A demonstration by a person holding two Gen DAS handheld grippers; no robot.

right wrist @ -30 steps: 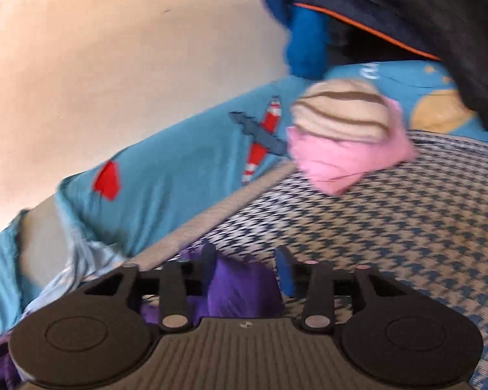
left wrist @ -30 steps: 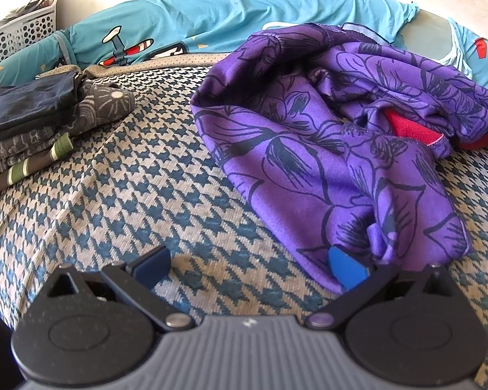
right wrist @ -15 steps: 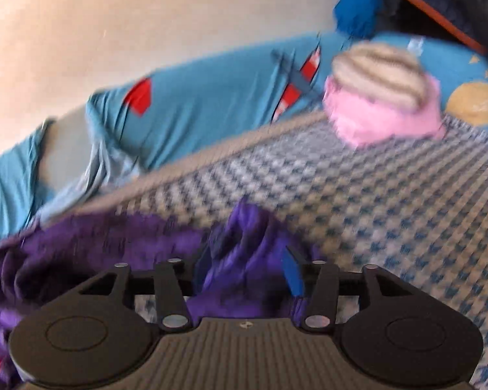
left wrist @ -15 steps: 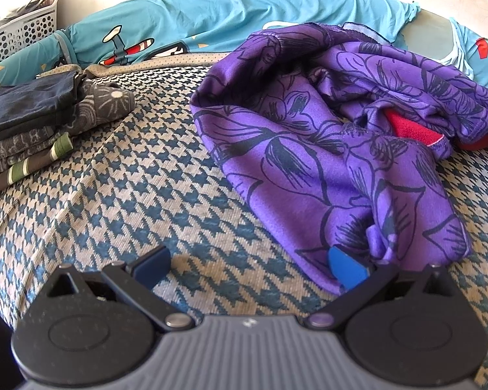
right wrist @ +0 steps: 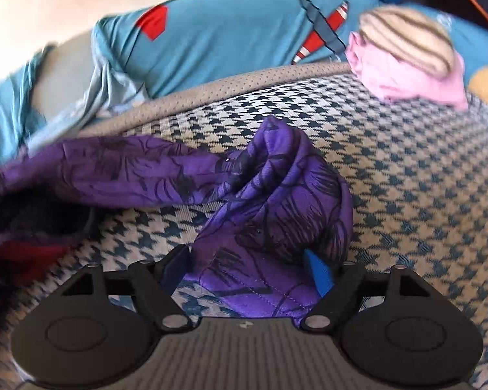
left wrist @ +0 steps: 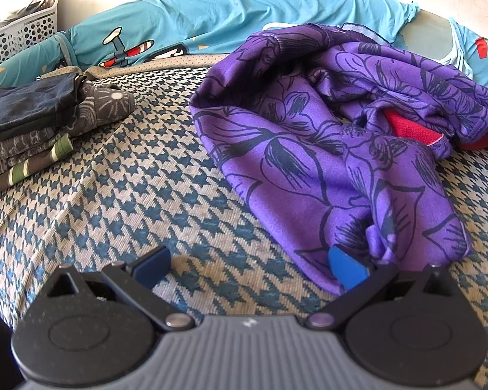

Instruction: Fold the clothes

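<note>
While the right claw (right wrist: 249, 271) opens around a blurred fold of the purple garment (left wrist: 325, 136) crumpled on the bed (left wrist: 130, 188), the left claw (left wrist: 247, 263) gapes wide, one pad under its hem.

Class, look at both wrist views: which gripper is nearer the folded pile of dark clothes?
Left. The left gripper sees the dark pile up to its left across bare cover. The right gripper, jaws opening around the purple garment, shows no pile.

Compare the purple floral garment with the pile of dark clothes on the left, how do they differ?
The purple floral garment lies crumpled and spread out; the pile of dark clothes is folded and stacked. The garment is bright purple with red lining showing; the pile is black, grey and green-striped. Both rest on the houndstooth cover.
</note>
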